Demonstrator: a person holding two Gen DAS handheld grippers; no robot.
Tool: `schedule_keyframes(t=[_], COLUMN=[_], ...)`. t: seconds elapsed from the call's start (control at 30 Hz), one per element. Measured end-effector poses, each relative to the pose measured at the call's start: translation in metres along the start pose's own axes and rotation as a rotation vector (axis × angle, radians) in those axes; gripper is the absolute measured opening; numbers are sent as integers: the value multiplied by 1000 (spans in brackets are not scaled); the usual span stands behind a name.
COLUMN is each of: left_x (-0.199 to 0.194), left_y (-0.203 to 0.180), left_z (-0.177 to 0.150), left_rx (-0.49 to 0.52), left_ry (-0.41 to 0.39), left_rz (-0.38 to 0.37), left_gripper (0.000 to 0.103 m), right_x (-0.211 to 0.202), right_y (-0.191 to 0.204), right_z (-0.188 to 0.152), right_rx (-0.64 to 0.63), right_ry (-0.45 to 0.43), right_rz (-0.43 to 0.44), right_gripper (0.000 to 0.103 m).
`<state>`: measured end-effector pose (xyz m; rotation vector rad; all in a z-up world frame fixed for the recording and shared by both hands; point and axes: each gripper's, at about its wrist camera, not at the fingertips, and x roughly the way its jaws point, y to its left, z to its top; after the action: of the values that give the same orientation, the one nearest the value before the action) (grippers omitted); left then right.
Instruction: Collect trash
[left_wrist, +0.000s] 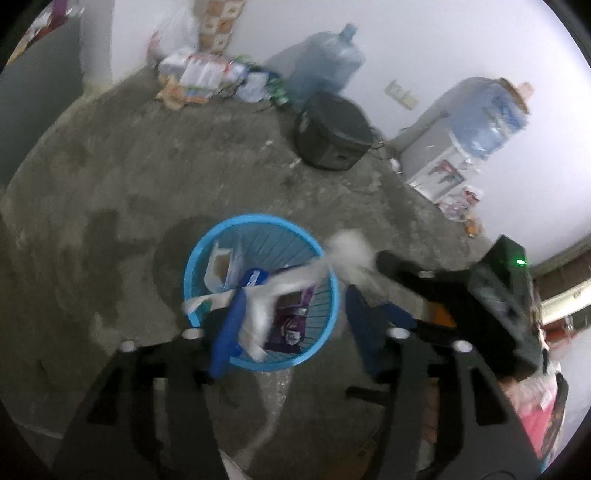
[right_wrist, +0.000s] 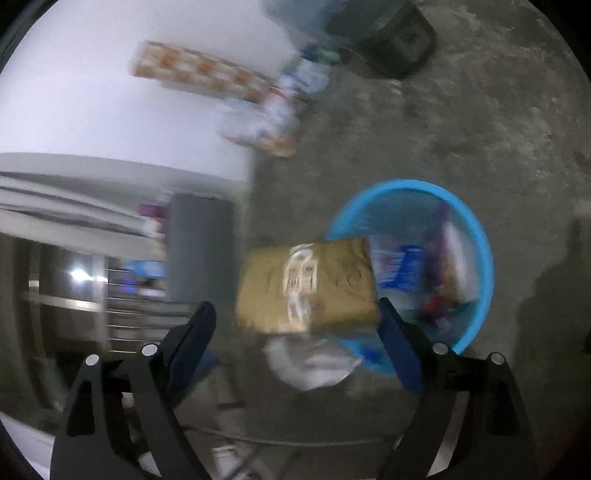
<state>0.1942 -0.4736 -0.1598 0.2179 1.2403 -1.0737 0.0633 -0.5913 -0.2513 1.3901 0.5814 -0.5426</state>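
Note:
A round blue basket (left_wrist: 328, 321) stands on the concrete floor and holds several wrappers and papers. My left gripper (left_wrist: 295, 295) hangs over it with its blue fingers (left_wrist: 225, 332) apart. A blurred white plastic scrap (left_wrist: 291, 284) lies loose between them, against the left finger. My right gripper (right_wrist: 295, 304) is beside the blue basket (right_wrist: 476, 258), jaws wide. A brown cardboard parcel (right_wrist: 332, 288) sits between them, touching only the right finger (right_wrist: 399, 350). A white crumpled piece (right_wrist: 310, 362) shows below the parcel. The right gripper's black body (left_wrist: 495, 295) is at the right of the left wrist view.
A black box (left_wrist: 332, 133), two large water bottles (left_wrist: 325, 62) and a dispenser (left_wrist: 436, 162) stand along the white wall. A heap of packets and wrappers (left_wrist: 207, 77) lies in the far corner. More litter (left_wrist: 461, 206) lies by the dispenser.

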Motion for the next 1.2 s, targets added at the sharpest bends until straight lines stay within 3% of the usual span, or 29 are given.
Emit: schedule_keyframes(t=[0.1, 0.17, 0.37, 0.57, 0.7, 0.9, 1.07, 1.1, 1.2], left_x=[7, -3, -52, -129, -193, -284, -341, -349, -363], left_y=[3, 2, 1, -13, -18, -7, 8, 8, 9], left_z=[-5, -7, -7, -22, -45, -100, -156, -172, -204], left_rx=[-21, 3, 35, 85, 95, 19, -100, -119, -121], left_ry=[34, 7, -92, -232, -345, -475, -549, -554, -563], left_rz=[-3, -18, 5, 46, 84, 225, 438, 515, 639], left_gripper=[58, 63, 67, 78, 86, 92, 94, 94, 94], right_x=[15, 11, -12, -51, -79, -115, -138, -142, -152], right_y=[-25, -34, -31, 7, 56, 126, 166, 174, 190], right_z=[-2, -8, -22, -50, -85, -158, -226, -243, -281], right_rx=[33, 53, 21, -124, -310, -592, -788, -842, -935], right_ry=[4, -10, -71, -140, -189, -231, -239, -225, -222], right_rz=[-104, -81, -90, -123, -161, -196, -187, -182, -203], right_gripper=[85, 85, 85, 85, 85, 89, 92, 93, 93])
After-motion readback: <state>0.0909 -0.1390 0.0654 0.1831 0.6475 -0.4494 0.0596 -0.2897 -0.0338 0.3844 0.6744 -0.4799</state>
